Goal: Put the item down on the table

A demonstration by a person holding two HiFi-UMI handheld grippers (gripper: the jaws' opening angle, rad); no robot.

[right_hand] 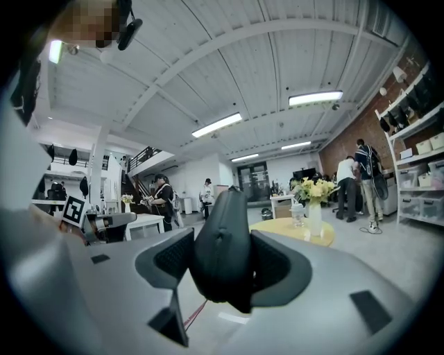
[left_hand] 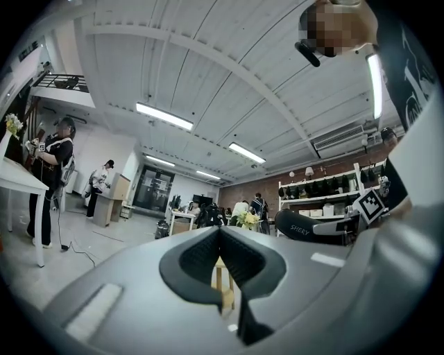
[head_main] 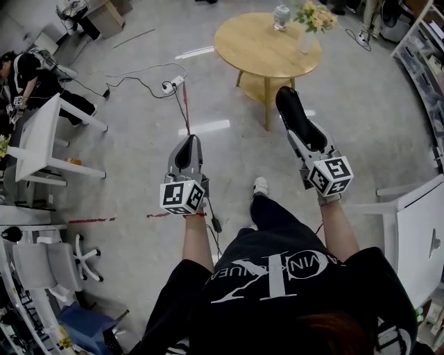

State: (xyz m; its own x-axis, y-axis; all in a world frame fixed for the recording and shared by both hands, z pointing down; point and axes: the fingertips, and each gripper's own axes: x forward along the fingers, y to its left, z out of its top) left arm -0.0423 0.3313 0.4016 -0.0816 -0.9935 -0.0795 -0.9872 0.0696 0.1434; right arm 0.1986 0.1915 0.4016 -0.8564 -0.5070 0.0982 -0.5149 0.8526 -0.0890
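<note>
1. My right gripper is clamped on the black rounded item, one jaw on each flank. The item's nose sticks up past the jaw tips.
2. My left gripper is closed on itself with nothing in it, and hangs over the floor.
3. The item is in the air, in my right jaws, not yet over the round pale-wood table, which stands ahead and well apart.
4. I judge the item light and stiff, with a smooth hard shell. It won't crush, but it could slide out of a side pinch, so I'd hold it across the widest part of its flanks.
5. I'd aim for the bare near part of the table. The white vase of yellow flowers and the glass jar stand at its far edge.
</note>
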